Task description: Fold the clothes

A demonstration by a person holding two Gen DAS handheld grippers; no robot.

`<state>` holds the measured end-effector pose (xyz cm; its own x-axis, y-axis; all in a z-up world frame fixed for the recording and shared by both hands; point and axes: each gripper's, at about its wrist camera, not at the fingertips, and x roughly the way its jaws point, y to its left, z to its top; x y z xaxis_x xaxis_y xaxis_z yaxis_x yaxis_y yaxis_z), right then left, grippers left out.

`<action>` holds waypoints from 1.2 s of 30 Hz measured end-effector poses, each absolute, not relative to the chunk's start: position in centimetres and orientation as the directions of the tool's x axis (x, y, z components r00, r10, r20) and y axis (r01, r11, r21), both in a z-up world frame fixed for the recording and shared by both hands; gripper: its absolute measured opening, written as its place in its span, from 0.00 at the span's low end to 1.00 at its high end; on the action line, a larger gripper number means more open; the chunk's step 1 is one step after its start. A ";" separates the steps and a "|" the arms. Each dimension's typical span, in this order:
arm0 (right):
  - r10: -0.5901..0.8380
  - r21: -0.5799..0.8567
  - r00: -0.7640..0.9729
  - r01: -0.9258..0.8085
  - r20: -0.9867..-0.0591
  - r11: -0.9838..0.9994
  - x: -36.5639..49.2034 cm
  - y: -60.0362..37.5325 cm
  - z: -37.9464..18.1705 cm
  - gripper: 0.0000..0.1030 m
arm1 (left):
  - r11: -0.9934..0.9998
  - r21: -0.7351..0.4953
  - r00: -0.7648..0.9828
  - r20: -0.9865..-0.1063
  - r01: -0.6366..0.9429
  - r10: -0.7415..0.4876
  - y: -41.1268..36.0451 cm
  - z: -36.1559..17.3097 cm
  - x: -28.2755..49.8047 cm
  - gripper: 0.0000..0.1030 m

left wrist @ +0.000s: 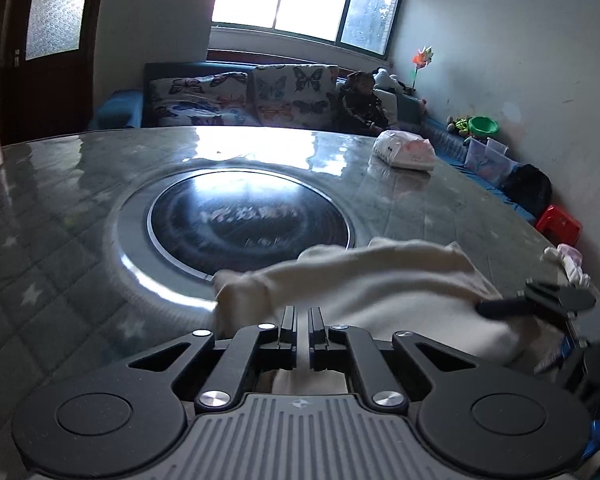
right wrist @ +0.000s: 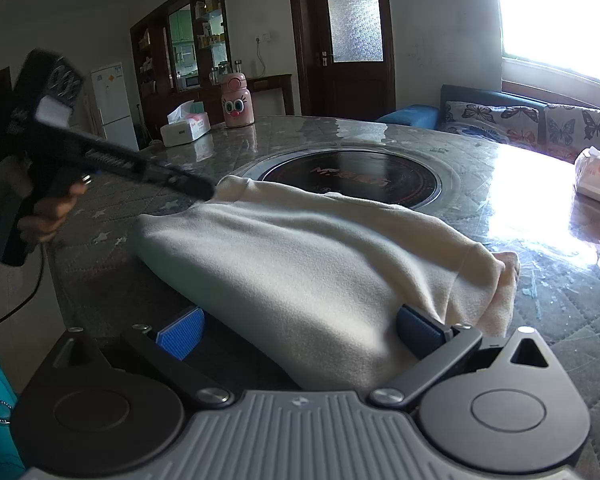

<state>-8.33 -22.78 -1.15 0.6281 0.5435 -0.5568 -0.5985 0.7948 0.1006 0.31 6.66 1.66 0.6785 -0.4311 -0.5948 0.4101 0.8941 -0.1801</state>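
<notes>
One cream garment (right wrist: pixel 300 264) lies bunched on the bench (right wrist: pixel 520 200) beside the inset hotplate (right wrist: pixel 356 176). The left gripper (left wrist: pixel 303 316), jaws together, pinches its far edge; the right gripper (right wrist: pixel 300 336) straddles the near fold, jaws apart. Both should keep the cloth taut so edges align.

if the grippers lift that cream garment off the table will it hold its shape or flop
Probably flop: the cream garment sags in soft folds, and its free end droops beside the right gripper. It looks fleecy, so likely light and not slippery in the fingers. It may slide easily on the glossy table.
</notes>
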 end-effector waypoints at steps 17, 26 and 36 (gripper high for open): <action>0.562 0.131 0.610 -0.604 -0.558 0.786 -7.9 -23.3 0.1 1.00 | 0.881 -0.209 0.651 -0.607 0.424 -0.456 4.7 1.6 4.3 0.07; 0.545 0.129 0.584 -0.603 -0.601 0.787 -2.7 -23.7 1.4 1.00 | 0.860 -0.209 0.591 -0.650 0.466 -0.479 2.1 0.3 6.8 0.07; 0.544 0.209 0.567 -0.549 -0.619 0.810 -0.7 -24.7 0.9 1.00 | 0.858 -0.243 0.585 -0.645 0.453 -0.491 2.8 0.3 6.7 0.14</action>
